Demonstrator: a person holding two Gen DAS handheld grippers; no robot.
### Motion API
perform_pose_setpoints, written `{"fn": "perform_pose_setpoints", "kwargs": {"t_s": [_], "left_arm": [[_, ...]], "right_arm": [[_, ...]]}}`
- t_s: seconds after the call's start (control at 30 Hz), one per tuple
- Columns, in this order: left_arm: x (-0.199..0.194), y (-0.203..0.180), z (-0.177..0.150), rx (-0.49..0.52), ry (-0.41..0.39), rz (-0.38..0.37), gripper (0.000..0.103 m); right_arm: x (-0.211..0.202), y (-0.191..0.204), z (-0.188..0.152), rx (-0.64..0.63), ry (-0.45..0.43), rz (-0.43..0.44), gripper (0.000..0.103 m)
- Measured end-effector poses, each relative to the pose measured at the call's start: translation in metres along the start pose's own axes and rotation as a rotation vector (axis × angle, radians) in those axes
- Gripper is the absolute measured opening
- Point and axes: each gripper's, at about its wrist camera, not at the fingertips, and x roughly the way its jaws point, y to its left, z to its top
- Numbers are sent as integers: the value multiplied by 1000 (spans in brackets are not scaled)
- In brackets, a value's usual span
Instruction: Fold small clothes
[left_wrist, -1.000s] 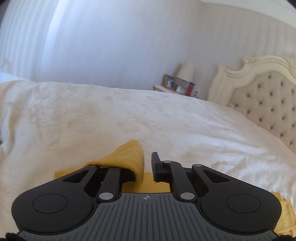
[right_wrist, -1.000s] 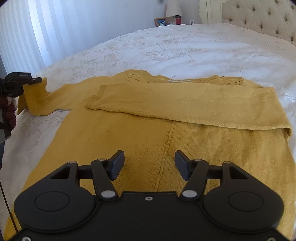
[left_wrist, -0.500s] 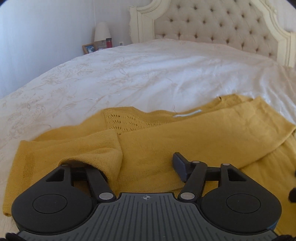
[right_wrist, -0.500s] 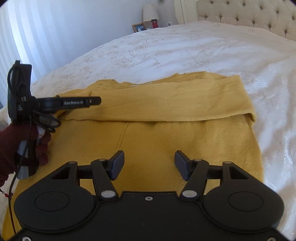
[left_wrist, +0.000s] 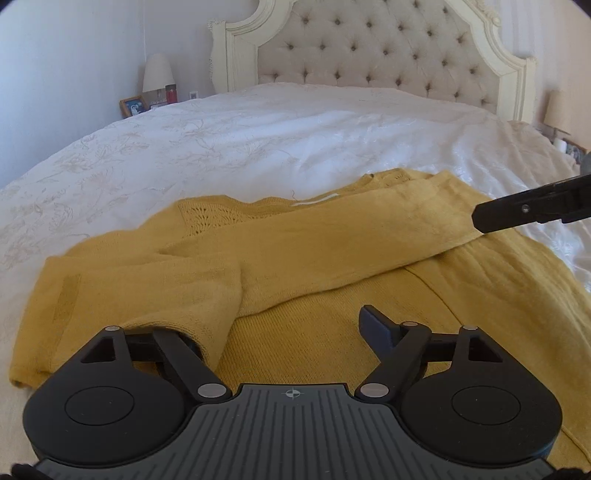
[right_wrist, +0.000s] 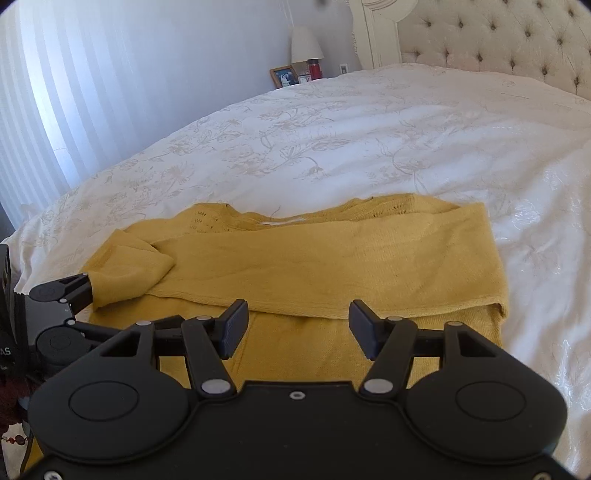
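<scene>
A mustard-yellow knit sweater (left_wrist: 332, 295) lies flat on the white bedspread; it also shows in the right wrist view (right_wrist: 332, 266). One sleeve is folded across its chest. My left gripper (left_wrist: 284, 328) is open; the other sleeve's cuff (left_wrist: 147, 291) is draped over its left finger, which is hidden under the cloth. In the right wrist view the left gripper (right_wrist: 70, 295) sits at the far left with that cuff (right_wrist: 129, 273) hanging on it. My right gripper (right_wrist: 295, 328) is open and empty, hovering above the sweater's lower body. One of its fingers (left_wrist: 532, 208) shows at the right edge of the left wrist view.
The white floral bedspread (right_wrist: 332, 140) spreads around the sweater. A tufted cream headboard (left_wrist: 369, 48) stands at the far end. A nightstand with a lamp (right_wrist: 304, 44), photo frame and red cup sits by the curtained wall.
My left gripper has swung right, carrying the sleeve cuff over the sweater's body, and its jaws have opened wider. My right gripper has moved forward over the sweater, still open.
</scene>
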Motion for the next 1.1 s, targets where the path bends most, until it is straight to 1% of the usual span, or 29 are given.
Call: {"fn": "perform_pose_setpoints", "kwargs": {"t_s": [0.13,0.2,0.3,0.37,0.43,0.47,0.57,0.67,0.73,0.8,0.83,0.87,0.9,1.0,1.1], "left_arm": [[0,19,-9,-159,-37,-64,81],[1,25,-9,-201,-43,-82,82],[2,28,-6,-220,-41,-99,83],[2,28,-7,-225,-39,-104,86],[1,28,-7,-228,-37,-104,86],[1,27,-6,-226,-36,-104,86],[0,26,-7,-215,-34,-98,87],[0,28,-8,-219,-32,-99,87],[-1,29,-7,-223,-33,-100,87],[-2,29,-7,-221,-34,-99,87],[-2,28,-8,-218,-34,-98,87],[-2,28,-7,-214,-32,-95,87],[-4,28,-7,-209,-34,-93,87],[-10,28,-5,-196,-44,-93,87],[-16,30,-2,-204,-50,-98,87]], "right_arm": [[11,27,19,-56,31,56,65],[23,42,29,-73,64,94,65],[49,61,41,-60,140,173,65],[70,68,48,-52,194,221,63],[90,74,53,-69,232,234,58],[97,76,55,-72,246,241,58],[121,81,58,-41,317,304,55],[136,85,58,-37,361,322,54],[146,88,58,-32,392,346,47],[156,92,56,-38,431,341,44],[160,95,55,-48,442,325,38],[162,97,55,-57,443,315,14],[162,99,56,-64,436,310,10],[152,104,71,-109,366,280,9],[152,103,92,-149,313,208,9]]}}
